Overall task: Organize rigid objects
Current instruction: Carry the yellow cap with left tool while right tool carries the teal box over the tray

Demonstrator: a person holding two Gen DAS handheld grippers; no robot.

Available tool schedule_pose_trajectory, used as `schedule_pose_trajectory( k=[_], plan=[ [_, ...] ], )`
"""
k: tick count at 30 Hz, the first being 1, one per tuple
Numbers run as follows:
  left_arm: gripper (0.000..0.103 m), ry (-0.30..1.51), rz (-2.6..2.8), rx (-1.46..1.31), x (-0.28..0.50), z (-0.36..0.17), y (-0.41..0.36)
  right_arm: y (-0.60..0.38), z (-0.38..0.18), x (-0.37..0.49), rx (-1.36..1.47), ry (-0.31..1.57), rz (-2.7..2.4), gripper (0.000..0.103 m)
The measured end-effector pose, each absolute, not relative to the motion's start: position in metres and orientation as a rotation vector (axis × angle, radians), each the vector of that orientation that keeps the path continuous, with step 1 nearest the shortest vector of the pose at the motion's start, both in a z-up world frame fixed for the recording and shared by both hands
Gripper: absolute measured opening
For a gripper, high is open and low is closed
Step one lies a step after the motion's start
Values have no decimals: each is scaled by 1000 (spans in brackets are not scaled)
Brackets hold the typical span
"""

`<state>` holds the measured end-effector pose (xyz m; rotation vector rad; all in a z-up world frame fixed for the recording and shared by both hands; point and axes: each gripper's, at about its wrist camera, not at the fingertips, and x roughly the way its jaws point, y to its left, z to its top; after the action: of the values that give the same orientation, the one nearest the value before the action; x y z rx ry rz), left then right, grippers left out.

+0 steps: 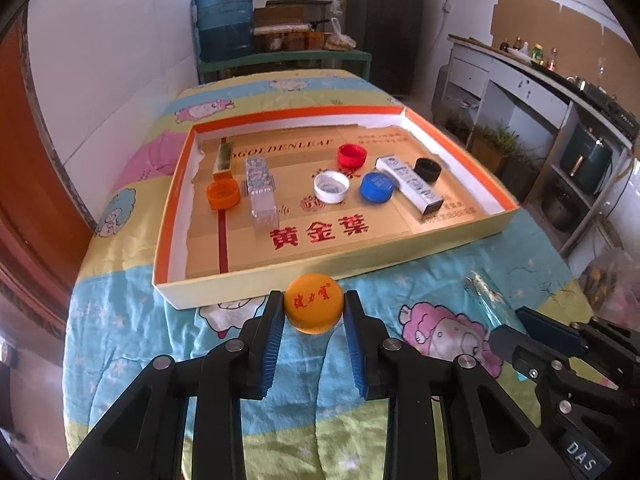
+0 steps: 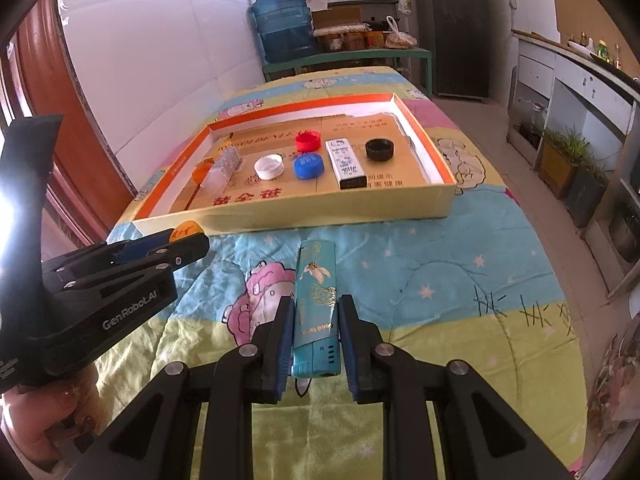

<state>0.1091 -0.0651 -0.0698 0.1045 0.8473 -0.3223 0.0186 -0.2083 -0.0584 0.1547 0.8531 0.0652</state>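
My left gripper (image 1: 314, 307) is shut on an orange bottle cap (image 1: 314, 304) and holds it just in front of the near wall of the shallow cardboard box (image 1: 248, 286). My right gripper (image 2: 315, 312) is shut on a teal lighter (image 2: 316, 308), held lengthwise between the blue pads above the quilt. The box (image 2: 304, 210) holds red (image 1: 351, 155), white (image 1: 331, 187), blue (image 1: 376, 187), black (image 1: 427, 169) and orange (image 1: 223, 195) caps, a white lighter (image 1: 412, 185), a clear lighter (image 1: 260, 192) and a gold one (image 1: 224, 158).
The table wears a cartoon-print quilt (image 2: 420, 264). A white wall and a red door frame (image 1: 24, 184) stand at the left. A blue water jug (image 1: 225, 22) and shelves are behind the table. A counter (image 1: 540, 80) runs along the right.
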Motion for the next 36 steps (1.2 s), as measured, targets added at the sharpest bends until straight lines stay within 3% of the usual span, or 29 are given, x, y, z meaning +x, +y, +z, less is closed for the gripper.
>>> schedule_pose_trajectory(
  k=[20,36],
  plan=[
    [30,768,-347,74,141,-9,-62,-225,2,71,116,754,154,23],
    [30,877,-313,0,248,-20,-82,-249,10,177,45,791,175,23]
  ],
)
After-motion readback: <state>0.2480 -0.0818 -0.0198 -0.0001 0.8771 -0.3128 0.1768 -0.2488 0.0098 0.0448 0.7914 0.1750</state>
